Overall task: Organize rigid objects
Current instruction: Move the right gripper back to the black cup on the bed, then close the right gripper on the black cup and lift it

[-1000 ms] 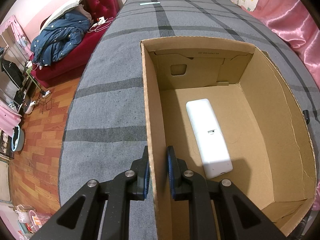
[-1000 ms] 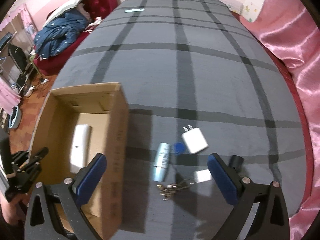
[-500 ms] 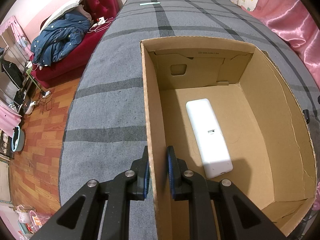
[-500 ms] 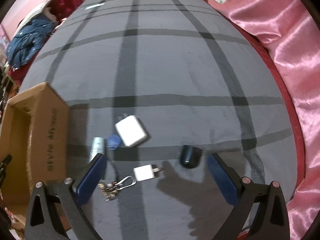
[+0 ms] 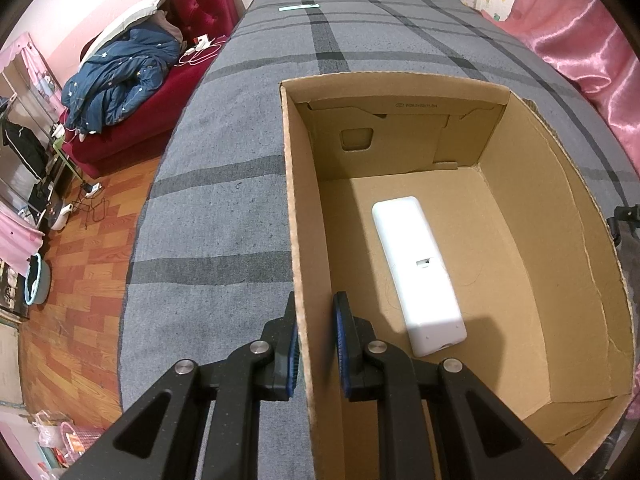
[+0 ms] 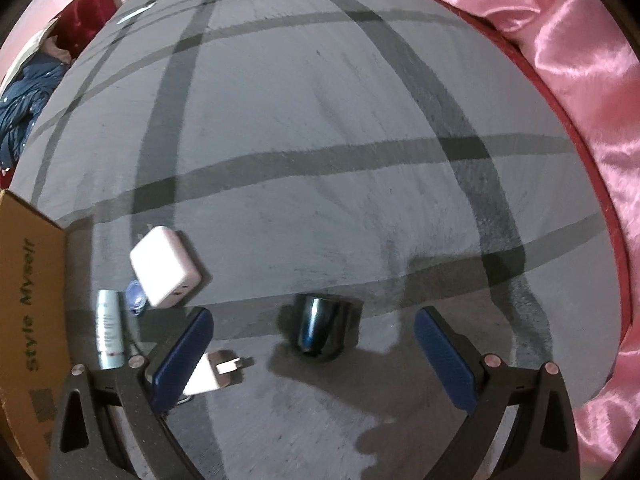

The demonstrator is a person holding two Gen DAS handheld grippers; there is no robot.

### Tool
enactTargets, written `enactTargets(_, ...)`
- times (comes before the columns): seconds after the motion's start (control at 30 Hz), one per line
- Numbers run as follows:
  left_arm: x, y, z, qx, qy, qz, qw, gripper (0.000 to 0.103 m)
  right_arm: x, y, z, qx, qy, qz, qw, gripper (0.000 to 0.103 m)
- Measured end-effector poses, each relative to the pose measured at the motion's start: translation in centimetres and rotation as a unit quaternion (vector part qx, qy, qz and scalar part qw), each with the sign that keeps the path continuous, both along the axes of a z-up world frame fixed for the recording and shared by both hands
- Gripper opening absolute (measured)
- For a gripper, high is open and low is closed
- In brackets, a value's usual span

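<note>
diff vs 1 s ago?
The right gripper swung right, away from the box, and now sits open around the dark cap. Nothing was grabbed or released. The left gripper stays clamped on the box wall; the white remote inside is unmoved.

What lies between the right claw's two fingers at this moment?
In the right wrist view, the open right claw frames a dark glossy cap lying on the grey blanket. A small white plug sits just inside its left finger.
</note>
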State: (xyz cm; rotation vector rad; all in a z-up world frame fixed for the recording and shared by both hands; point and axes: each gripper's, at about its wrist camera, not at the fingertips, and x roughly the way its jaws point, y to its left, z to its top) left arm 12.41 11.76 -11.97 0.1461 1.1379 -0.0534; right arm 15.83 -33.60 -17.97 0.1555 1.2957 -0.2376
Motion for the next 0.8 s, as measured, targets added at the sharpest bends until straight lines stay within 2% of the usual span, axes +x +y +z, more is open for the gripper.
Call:
enactTargets(0.13, 0.0, 0.0, 0.0, 0.001, 0.000, 0.000, 1.0000, 0.016, 0.1, -0.9, -1.4, 0.007, 0.011, -0.011, 1.000, 0.098)
enactTargets(0.3, -0.1, -0.1, 0.0, 0.003, 0.000, -0.001, 1.0000, 0.016, 0.1, -1.3, -2.2, 0.025, 0.018, -0.020, 0.999, 0.078)
enactTargets(0.4, -0.1, -0.1, 0.0, 0.003, 0.000, -0.001, 1.0000, 0.016, 0.2, -1.2, -2.6, 0.032, 0.021, -0.016, 0.999, 0.060)
enactTargets(0.43, -0.1, -0.1, 0.0, 0.003, 0.000, 0.000, 1.0000, 0.016, 0.1, -1.2, -2.8, 0.039, 0.022, -0.014, 0.999, 0.044)
enactTargets(0.47, 0.0, -0.1, 0.0, 0.002, -0.001, 0.000, 1.0000, 0.016, 0.2, -1.2, -2.8, 0.044, 0.021, -0.014, 0.999, 0.040)
enactTargets(0.8, -0.1, -0.1, 0.0, 0.003, -0.001, 0.000, 1.0000, 0.016, -1.0, 0.3, -1.1, 0.024, 0.009, -0.001, 1.000, 0.040)
